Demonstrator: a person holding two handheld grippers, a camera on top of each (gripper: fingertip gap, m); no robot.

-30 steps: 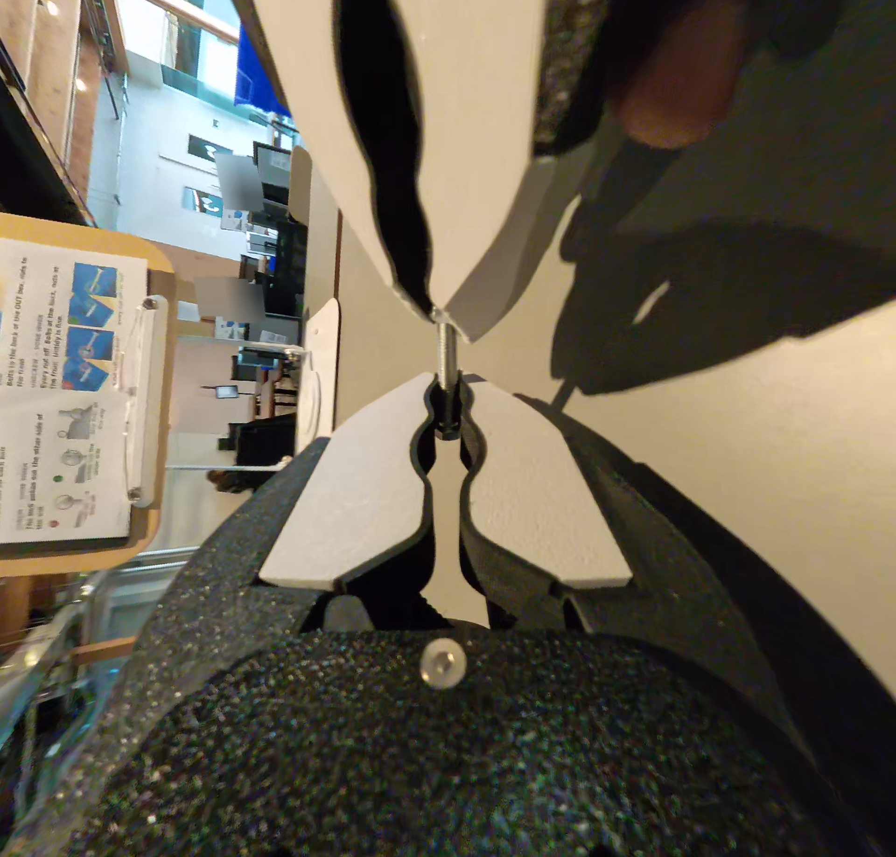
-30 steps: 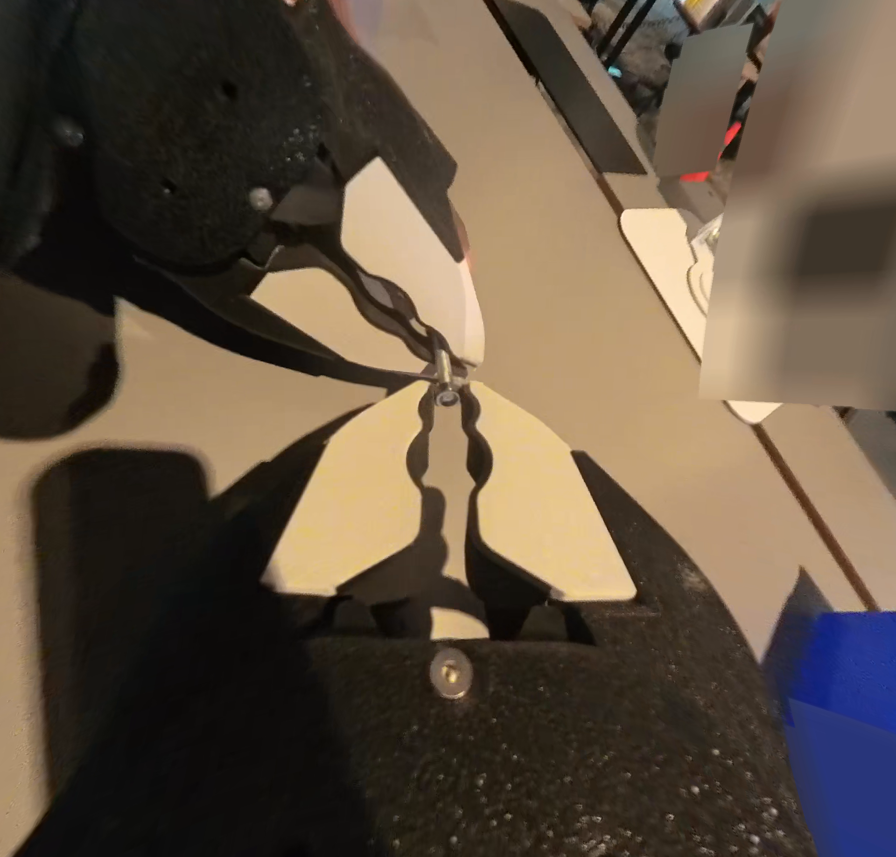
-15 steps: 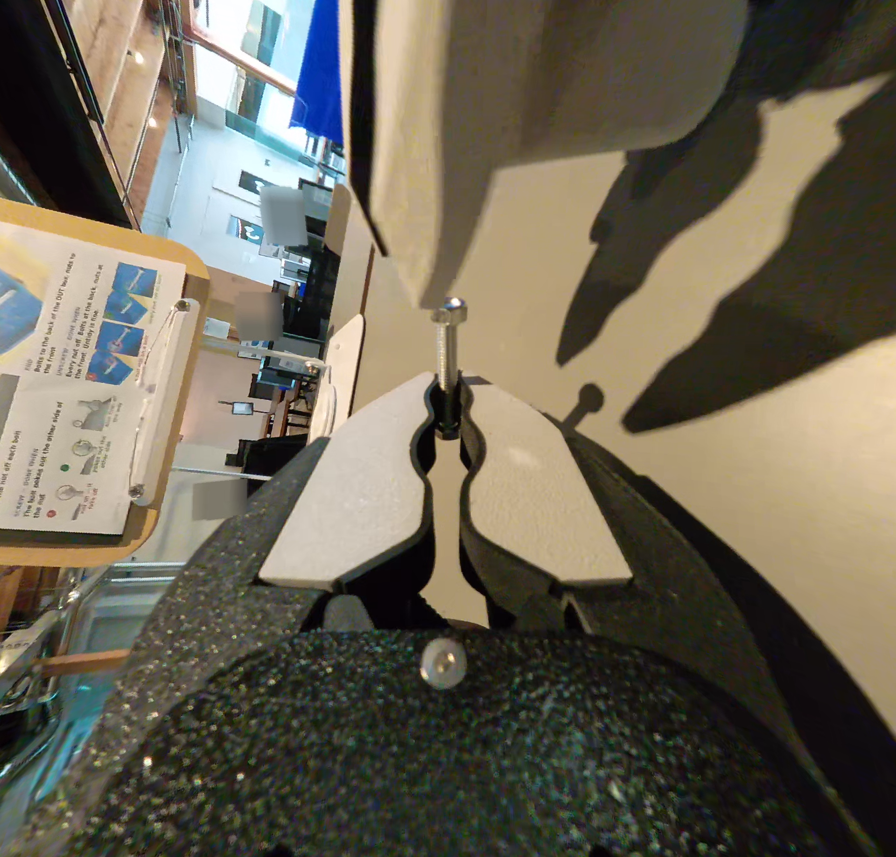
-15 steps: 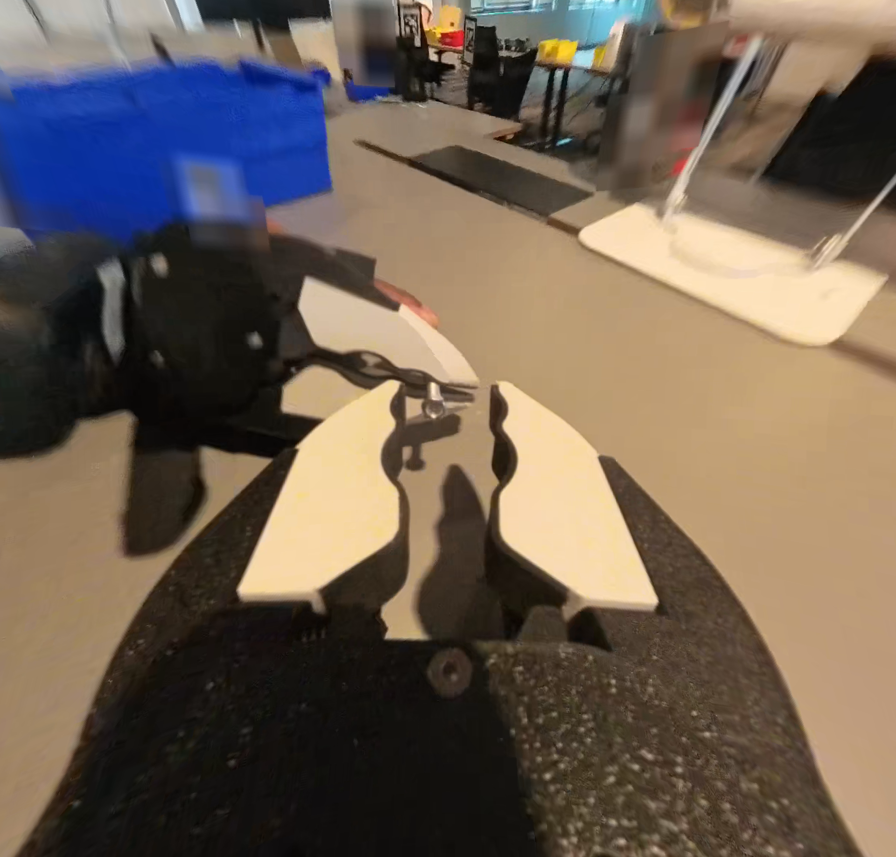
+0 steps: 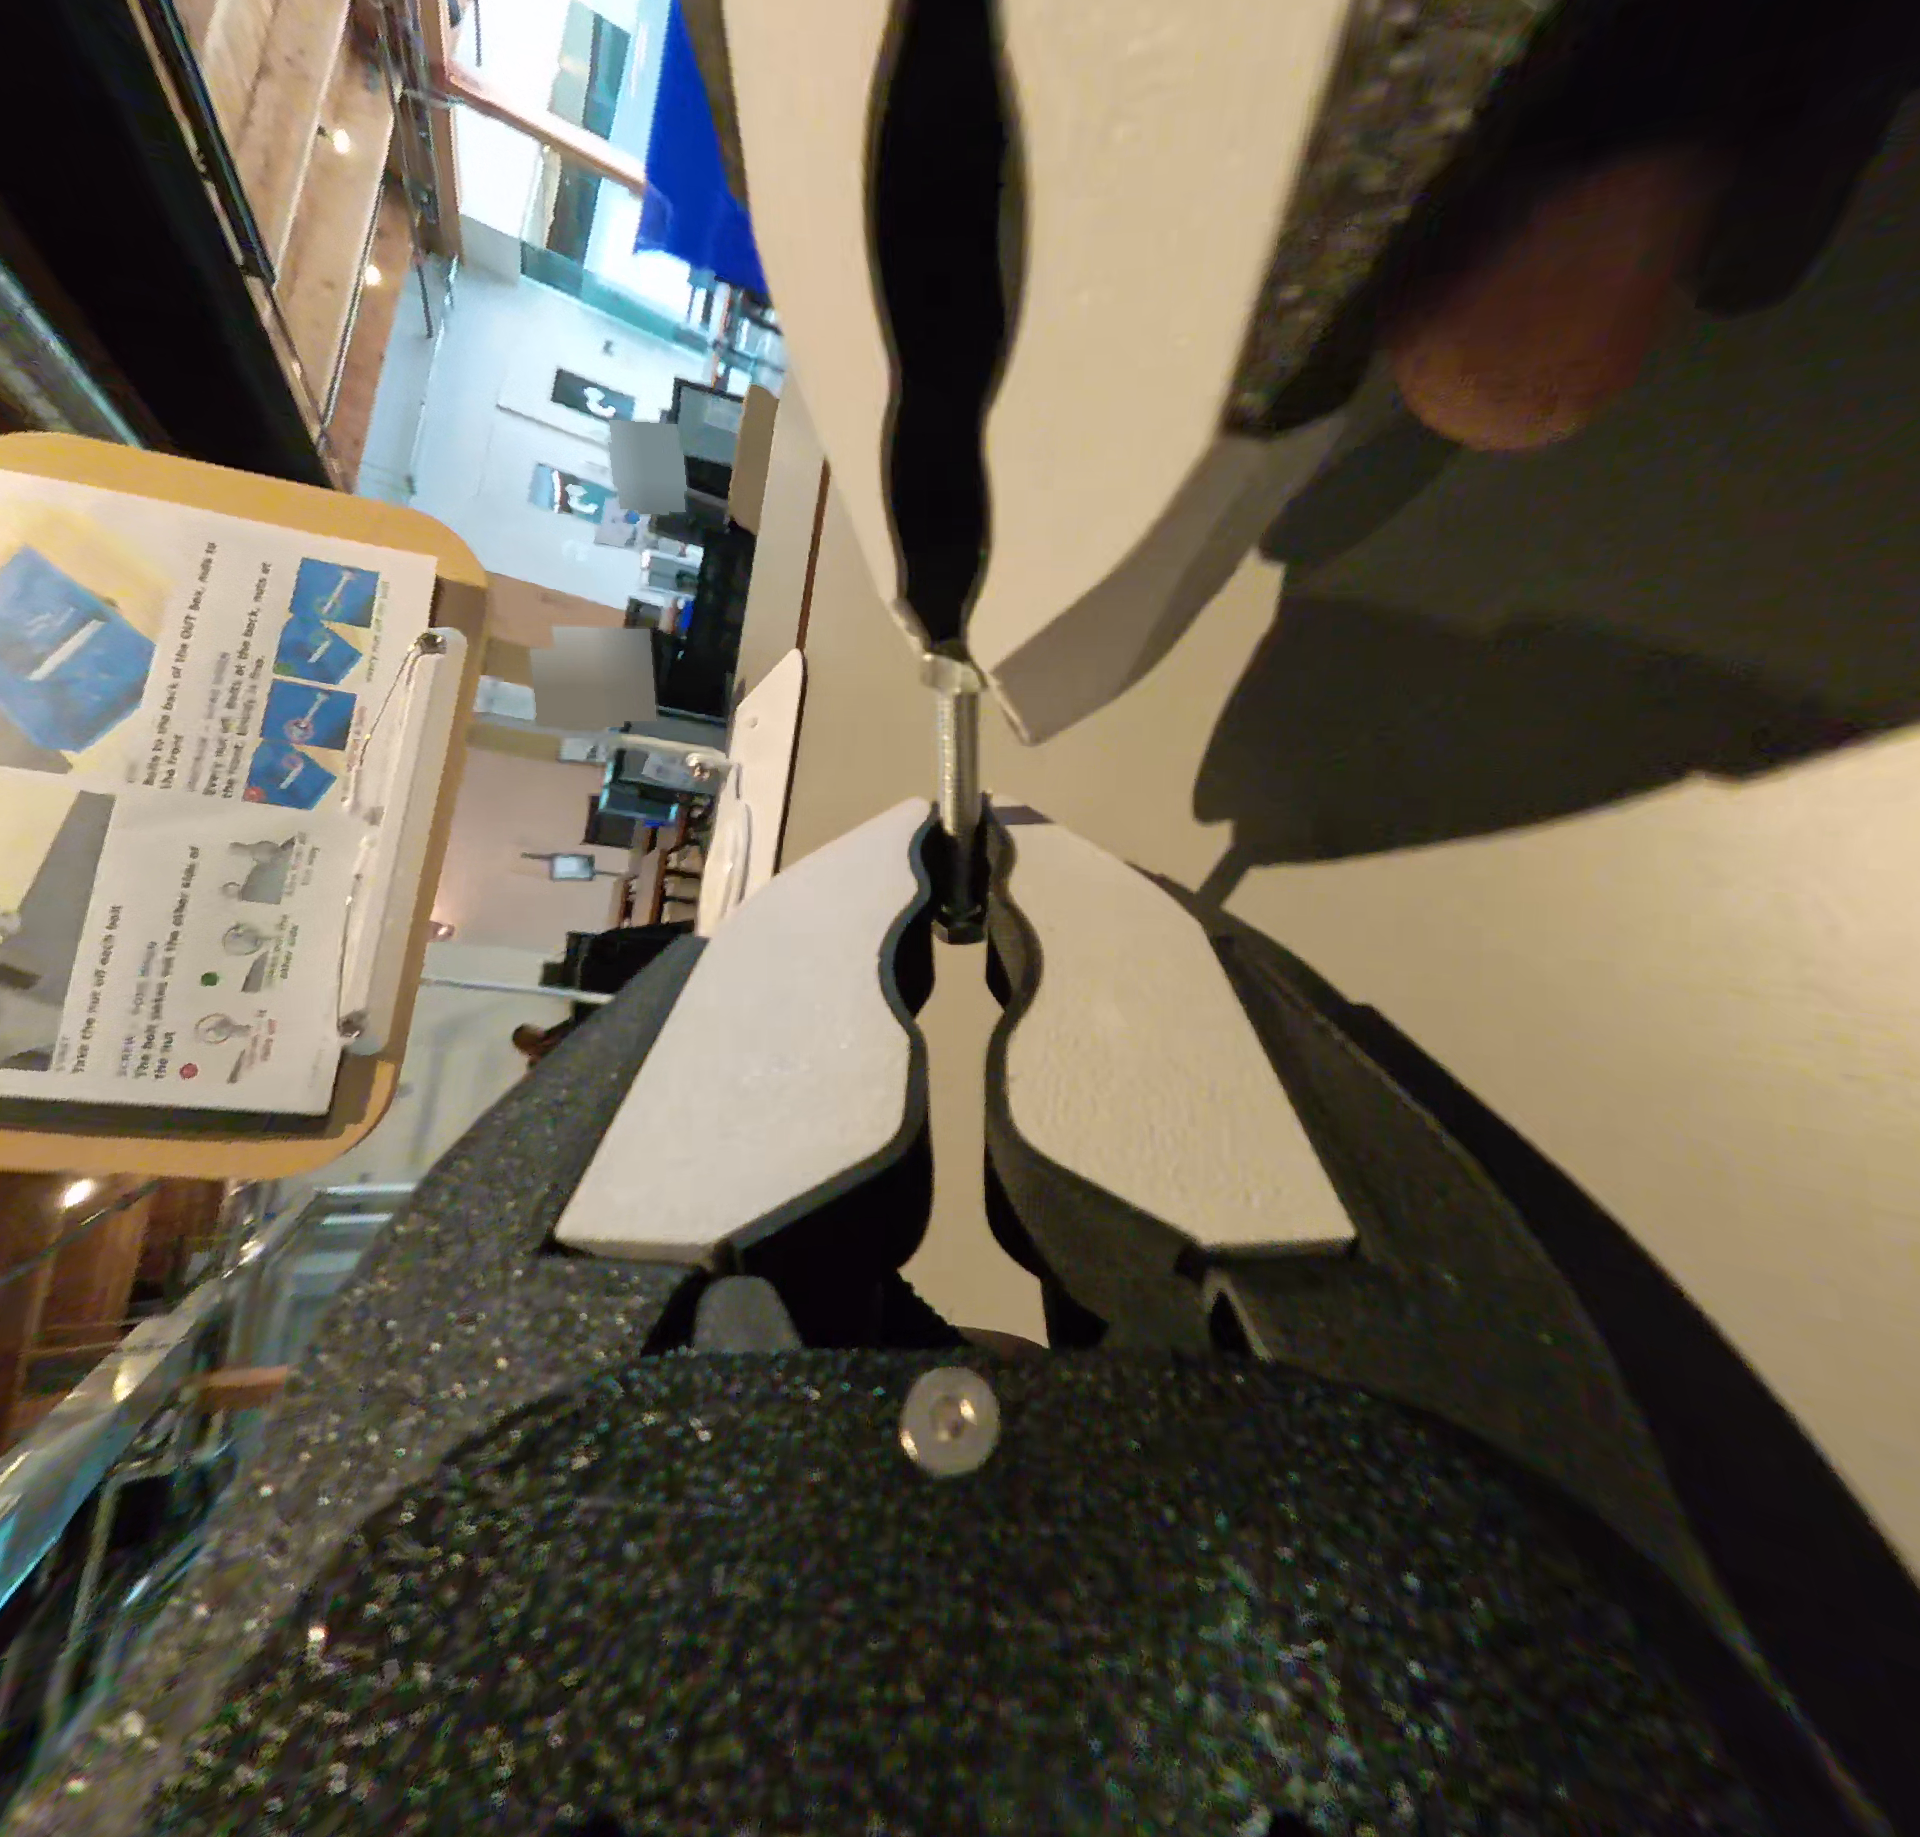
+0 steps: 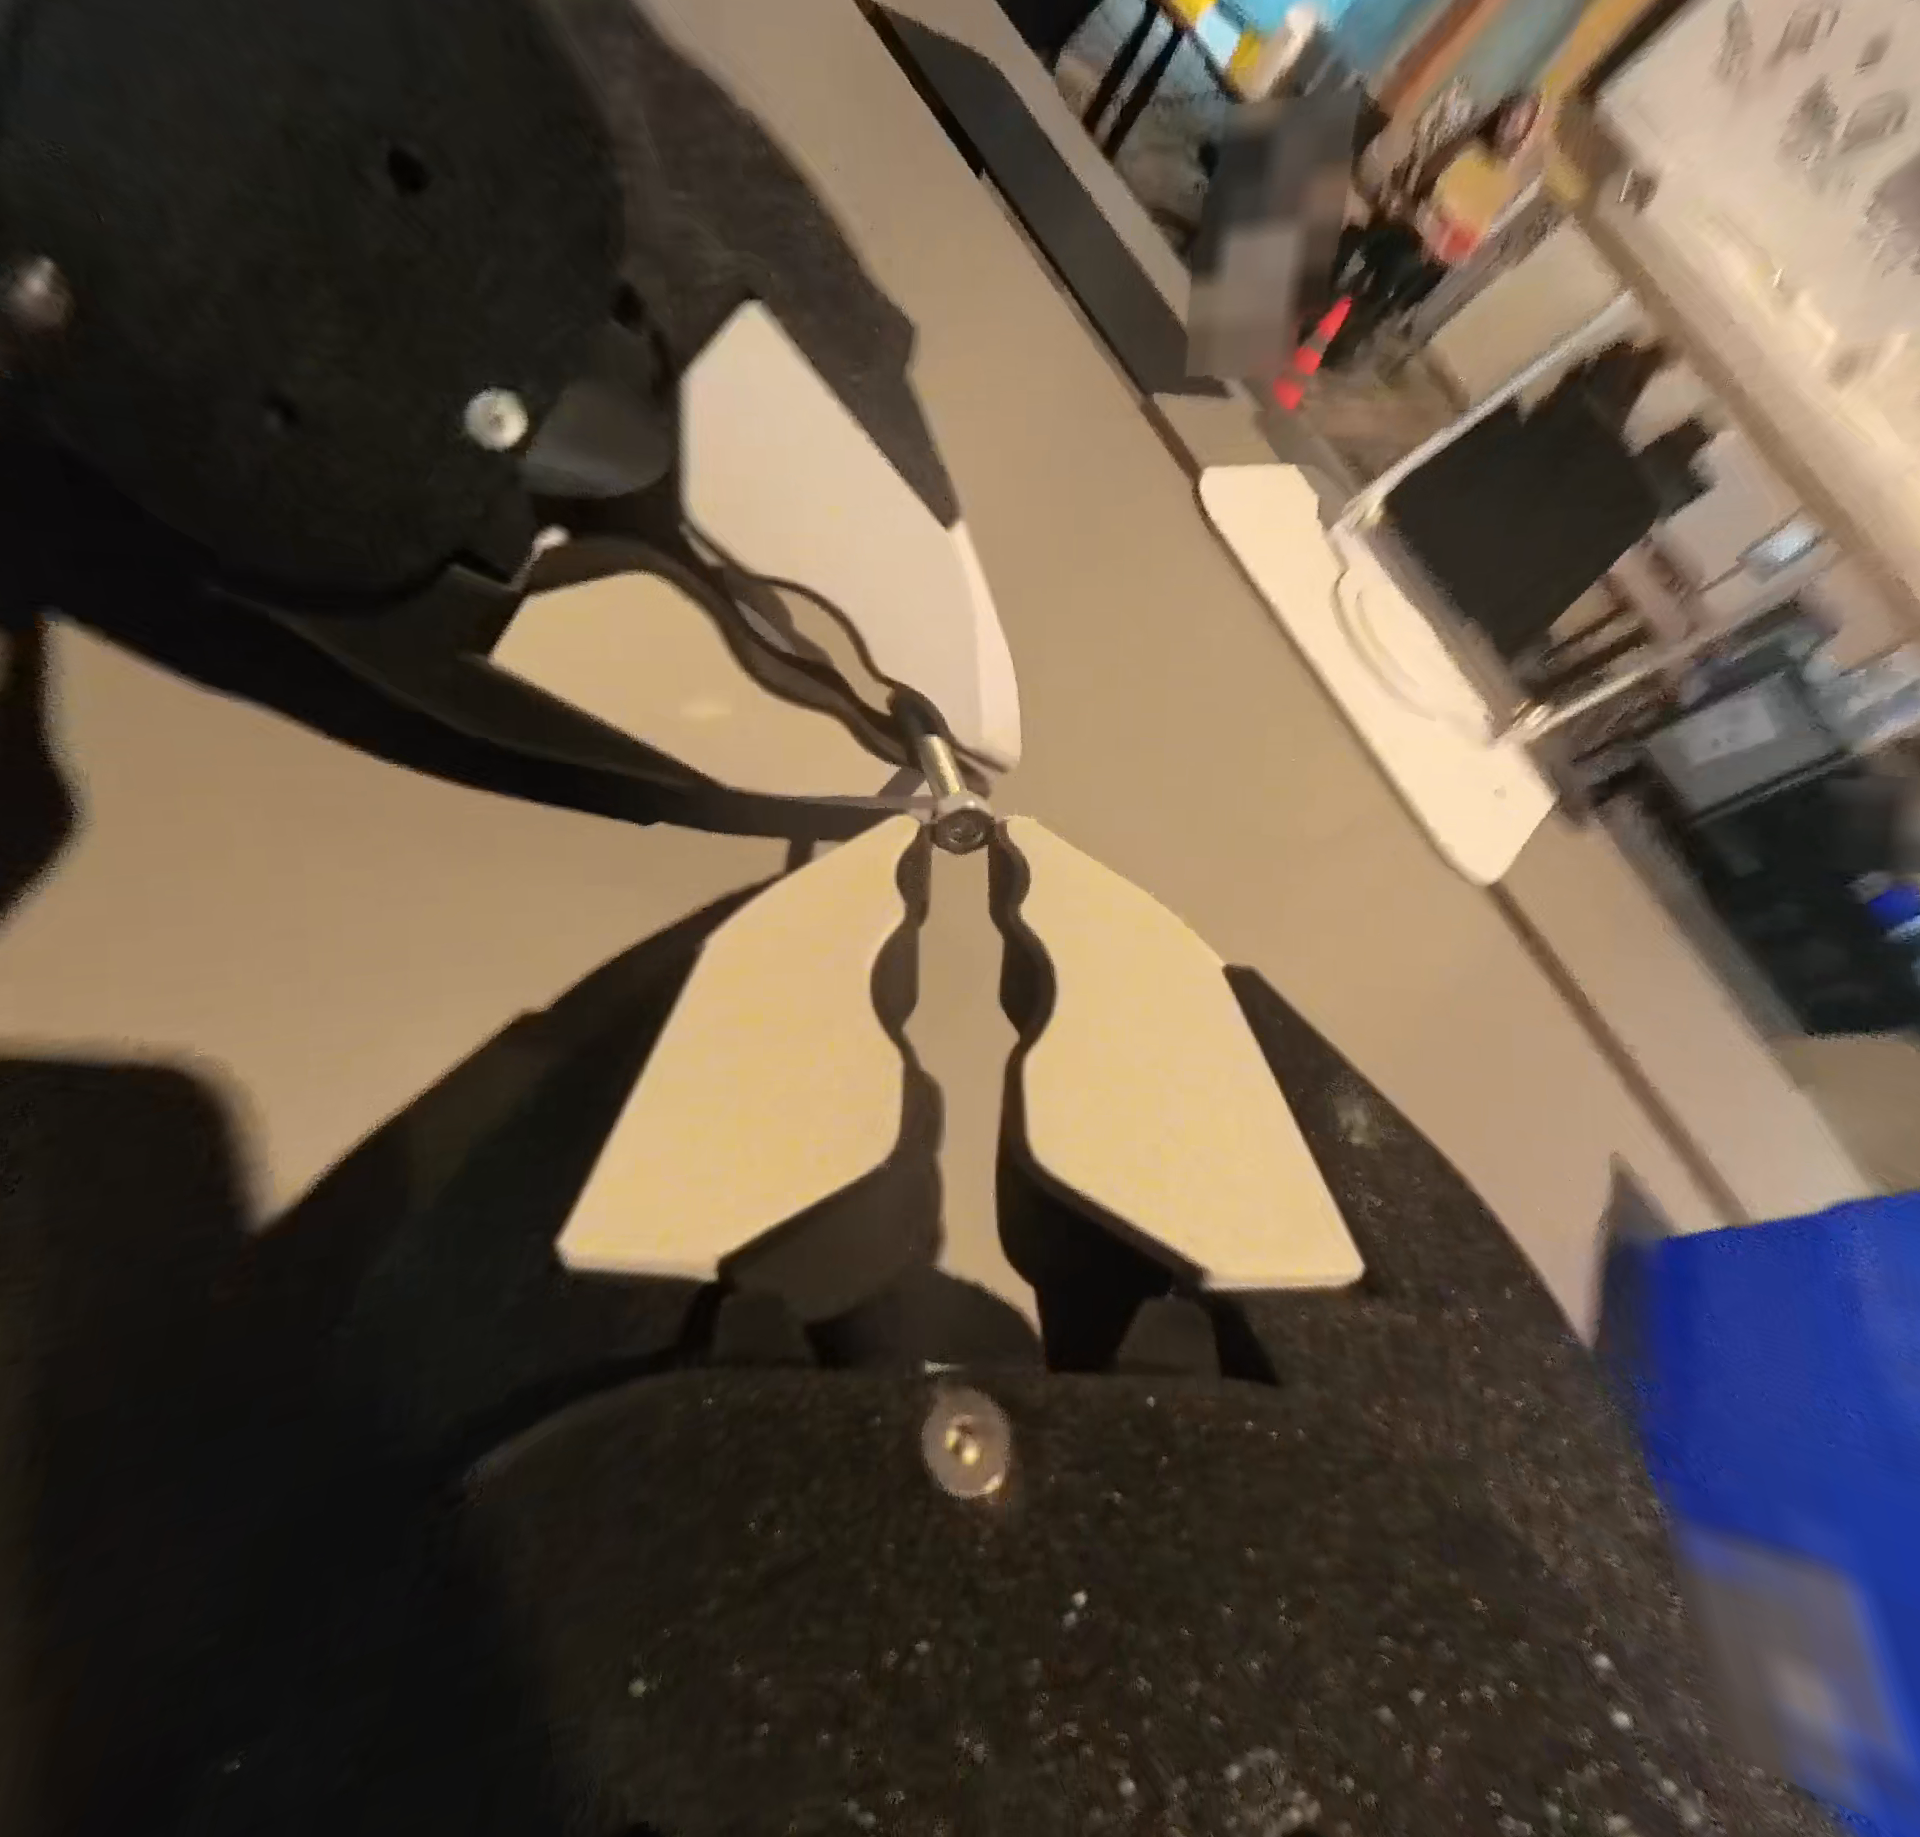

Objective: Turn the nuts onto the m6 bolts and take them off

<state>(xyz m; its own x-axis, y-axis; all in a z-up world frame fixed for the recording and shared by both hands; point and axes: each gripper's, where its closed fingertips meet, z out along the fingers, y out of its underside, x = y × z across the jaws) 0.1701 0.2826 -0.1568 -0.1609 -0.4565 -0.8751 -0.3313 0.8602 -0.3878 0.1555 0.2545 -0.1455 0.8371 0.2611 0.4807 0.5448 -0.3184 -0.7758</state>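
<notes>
Bolt [image 5: 957, 761] is clamped at its threaded end by the left gripper [image 5: 961, 888] fingers, its head pinched by the right gripper [image 6: 961, 831] fingers for turning above the table [image 5: 1558, 1008].

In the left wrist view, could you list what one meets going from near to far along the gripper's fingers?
left gripper fingertips → black nut clamped between them → threaded bolt shank → bolt head, pinched by the right gripper tips → a person's finger on that gripper.

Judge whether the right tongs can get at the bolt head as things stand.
Probably yes: the right tongs already sit closed around the bolt head, while the left tongs hold the dark nut end, leaving the head unobstructed.
</notes>
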